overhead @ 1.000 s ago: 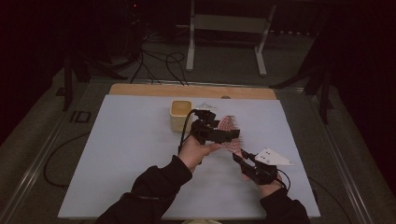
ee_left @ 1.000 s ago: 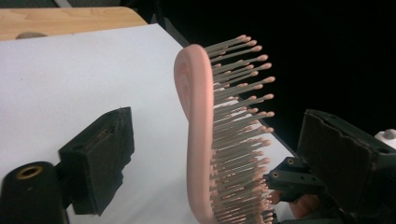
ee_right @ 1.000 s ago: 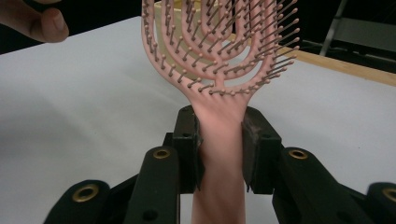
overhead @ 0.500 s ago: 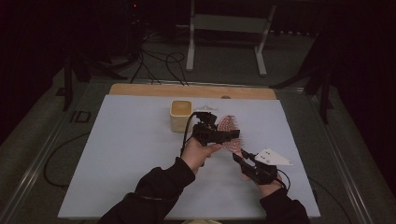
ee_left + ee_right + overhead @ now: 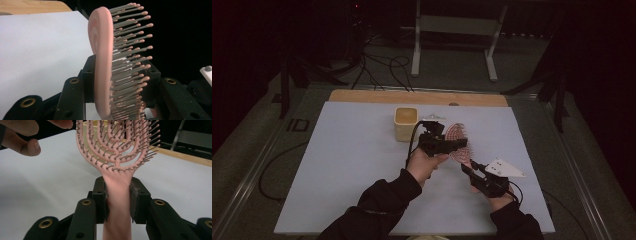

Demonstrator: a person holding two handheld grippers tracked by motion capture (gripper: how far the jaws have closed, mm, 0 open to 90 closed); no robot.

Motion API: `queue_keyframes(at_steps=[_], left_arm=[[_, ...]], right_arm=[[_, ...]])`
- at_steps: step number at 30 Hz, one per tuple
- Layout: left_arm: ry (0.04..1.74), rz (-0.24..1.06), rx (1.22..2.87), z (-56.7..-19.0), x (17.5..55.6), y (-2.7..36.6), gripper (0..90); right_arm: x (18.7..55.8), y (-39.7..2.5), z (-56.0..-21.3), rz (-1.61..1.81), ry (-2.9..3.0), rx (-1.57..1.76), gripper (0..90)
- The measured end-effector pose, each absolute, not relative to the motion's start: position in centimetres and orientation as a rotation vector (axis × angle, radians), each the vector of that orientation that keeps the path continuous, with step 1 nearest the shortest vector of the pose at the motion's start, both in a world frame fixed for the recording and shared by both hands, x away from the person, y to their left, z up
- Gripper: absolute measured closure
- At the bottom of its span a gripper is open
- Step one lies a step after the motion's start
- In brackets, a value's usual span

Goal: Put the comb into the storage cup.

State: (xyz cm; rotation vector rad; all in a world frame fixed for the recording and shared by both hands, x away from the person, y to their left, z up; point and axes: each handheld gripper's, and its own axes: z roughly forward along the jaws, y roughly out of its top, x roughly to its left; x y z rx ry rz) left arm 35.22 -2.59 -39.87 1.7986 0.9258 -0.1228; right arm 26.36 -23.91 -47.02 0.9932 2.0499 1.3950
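Observation:
A pink hairbrush [image 5: 457, 139] with grey, pink-tipped bristles is held above the white tabletop [image 5: 347, 165] by both grippers. My left gripper [image 5: 446, 145] is shut across the brush head [image 5: 102, 62], which stands edge-on between its jaws in the left gripper view, bristles pointing right. My right gripper [image 5: 473, 170] is shut on the brush handle [image 5: 117, 200], and the open-ribbed head [image 5: 116, 143] rises above its jaws. The left hand's fingers [image 5: 23, 135] curl at the upper left of the right gripper view.
A cream square cup [image 5: 406, 123] stands just left of the brush, behind the left gripper. A small shiny item [image 5: 432, 116] lies beside it. A wooden strip [image 5: 417, 97] runs along the far table edge, with cables and a metal stand [image 5: 452, 40] on the floor beyond.

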Motion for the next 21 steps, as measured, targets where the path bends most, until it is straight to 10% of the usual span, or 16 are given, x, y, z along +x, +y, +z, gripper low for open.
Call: queue_keyframes(at_steps=[21], left_arm=[[0.865,-0.135,1.820,-39.15,34.91,-2.91,64.9]], right_arm=[[26.52,-23.94,-47.13,1.429,2.069,0.987,69.8]])
